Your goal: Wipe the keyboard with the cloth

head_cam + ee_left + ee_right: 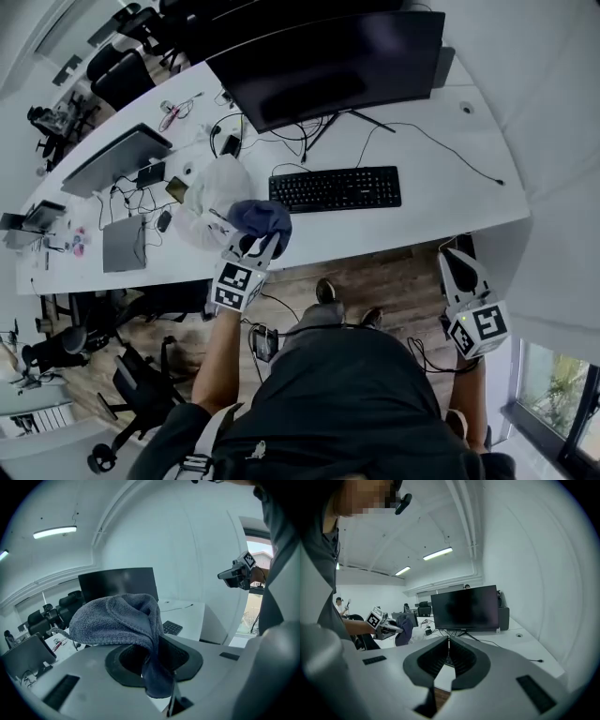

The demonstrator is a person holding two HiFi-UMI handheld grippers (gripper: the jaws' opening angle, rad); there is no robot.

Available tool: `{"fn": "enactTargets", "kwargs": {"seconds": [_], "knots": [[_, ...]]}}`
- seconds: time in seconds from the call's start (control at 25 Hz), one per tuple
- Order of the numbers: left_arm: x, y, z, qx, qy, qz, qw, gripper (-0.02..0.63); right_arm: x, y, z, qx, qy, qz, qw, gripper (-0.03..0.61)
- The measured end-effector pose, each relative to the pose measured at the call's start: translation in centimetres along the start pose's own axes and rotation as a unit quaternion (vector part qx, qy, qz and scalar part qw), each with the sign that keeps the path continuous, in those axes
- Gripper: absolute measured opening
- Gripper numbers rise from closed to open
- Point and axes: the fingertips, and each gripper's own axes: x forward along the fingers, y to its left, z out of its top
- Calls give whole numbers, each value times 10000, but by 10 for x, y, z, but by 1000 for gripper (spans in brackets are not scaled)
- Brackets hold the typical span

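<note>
Item, left: left gripper (251, 251), held over the near edge of the white desk (441, 202), jaws pinched on a fold of the blue-grey cloth (261, 219); the rest of the cloth bunches over the jaw tips and one tail hangs down between them. The cloth is clear of the desk, not touching the keys. Item, centre: black keyboard (335, 188), flat on the desk in front of the monitor (328, 61), its long axis running left to right along the desk edge. From the cloth it lies ahead and to the right, and its left end is the nearer one, close by but apart. Judged approach: carry forward and right, lower onto the left end, then stroke along the long axis. Item, right: right gripper (457, 267), jaws pressed together on nothing, held low off the desk above the wooden floor (394, 281), well apart from the keyboard. The left is therefore the working arm.
</note>
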Motion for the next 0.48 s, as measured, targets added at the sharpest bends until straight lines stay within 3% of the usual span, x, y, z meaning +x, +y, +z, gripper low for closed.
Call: {"fn": "enactTargets", "kwargs": {"seconds": [0.32,0.48], "knots": [[91,67,-91,-217,1120,47,9935,77,70,-1,13,-106,415,-159,9990,11],[142,92,-132,-343,1494,-6,9882,77,101,4,24,-380,665,-232,9968,11]]}}
